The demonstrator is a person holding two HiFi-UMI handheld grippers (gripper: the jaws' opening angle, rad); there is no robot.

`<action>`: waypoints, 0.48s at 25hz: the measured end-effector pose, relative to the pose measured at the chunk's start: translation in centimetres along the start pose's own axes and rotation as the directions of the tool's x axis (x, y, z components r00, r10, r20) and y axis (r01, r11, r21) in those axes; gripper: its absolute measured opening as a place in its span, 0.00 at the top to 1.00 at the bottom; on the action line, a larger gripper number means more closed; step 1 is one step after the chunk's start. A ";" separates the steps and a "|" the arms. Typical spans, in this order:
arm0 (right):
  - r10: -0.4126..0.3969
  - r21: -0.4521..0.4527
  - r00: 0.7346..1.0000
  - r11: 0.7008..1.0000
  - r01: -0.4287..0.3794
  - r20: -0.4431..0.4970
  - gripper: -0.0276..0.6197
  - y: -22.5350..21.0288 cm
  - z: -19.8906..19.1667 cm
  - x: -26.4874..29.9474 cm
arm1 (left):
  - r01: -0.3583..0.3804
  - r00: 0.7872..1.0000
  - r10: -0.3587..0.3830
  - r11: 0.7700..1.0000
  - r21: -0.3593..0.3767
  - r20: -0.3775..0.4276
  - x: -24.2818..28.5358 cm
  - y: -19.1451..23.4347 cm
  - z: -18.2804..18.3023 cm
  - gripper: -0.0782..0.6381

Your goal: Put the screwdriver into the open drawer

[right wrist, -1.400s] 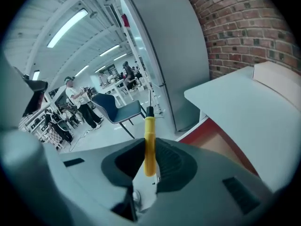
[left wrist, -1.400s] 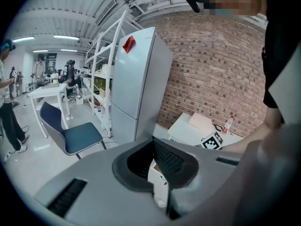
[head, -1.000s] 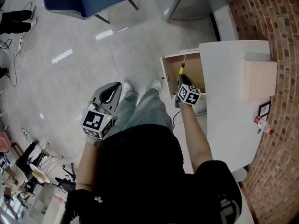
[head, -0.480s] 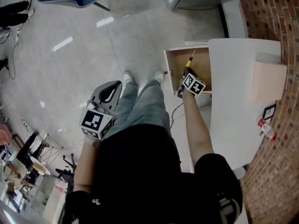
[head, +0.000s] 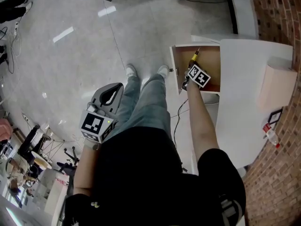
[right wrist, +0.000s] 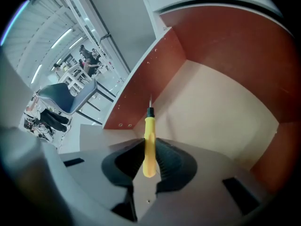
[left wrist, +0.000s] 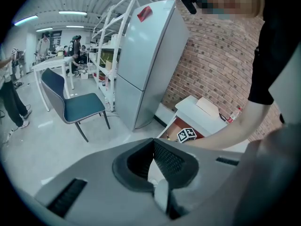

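Note:
The yellow-handled screwdriver [right wrist: 149, 142] sticks forward out of my right gripper [right wrist: 149, 161], which is shut on its handle. Its thin metal tip points into the open wooden drawer [right wrist: 211, 112], just above the pale drawer floor. In the head view the right gripper [head: 194, 71] reaches over the drawer [head: 211, 58] with the screwdriver [head: 193, 58] pointing inward. My left gripper [head: 107, 98] hangs by the person's left leg, far from the drawer. Seen in the left gripper view, the left gripper [left wrist: 153, 166] has its jaws closed with nothing between them.
A white cabinet top [head: 244, 102] carries a cardboard box [head: 277, 86] and a small red-capped bottle [head: 270, 135]. A brick wall [head: 282, 13] runs along the right. A blue chair [left wrist: 70, 102] and a grey refrigerator [left wrist: 146, 60] stand on the floor beyond.
My right gripper has moved forward with the screwdriver, from the drawer's front edge to over its inside. The left gripper has stayed by the leg.

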State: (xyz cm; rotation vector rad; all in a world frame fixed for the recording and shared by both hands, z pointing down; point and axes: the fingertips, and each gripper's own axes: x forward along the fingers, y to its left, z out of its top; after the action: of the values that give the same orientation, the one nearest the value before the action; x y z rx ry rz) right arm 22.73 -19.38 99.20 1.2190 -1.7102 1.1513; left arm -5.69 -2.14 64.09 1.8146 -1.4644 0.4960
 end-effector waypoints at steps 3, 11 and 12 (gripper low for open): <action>-0.021 -0.003 1.000 1.000 0.021 -0.014 0.84 -0.4 -0.3 1.1 | -0.010 1.000 0.010 1.000 -0.003 -0.016 0.1 0.8 -0.5 0.89; -0.039 0.028 0.999 0.999 0.040 -0.037 0.84 -0.6 -0.7 2.9 | -0.025 0.999 0.023 0.999 -0.041 -0.044 0.0 1.7 -1.5 0.89; -0.041 0.027 0.998 0.999 0.042 -0.041 0.84 -0.6 -0.8 3.1 | -0.028 0.999 0.026 0.999 -0.043 -0.047 0.0 1.8 -1.7 0.89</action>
State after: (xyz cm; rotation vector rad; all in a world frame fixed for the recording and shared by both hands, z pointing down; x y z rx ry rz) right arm 22.48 -19.68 102.47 1.2344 -1.6370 1.1710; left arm -7.13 -1.01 65.67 1.7405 -1.4584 0.5126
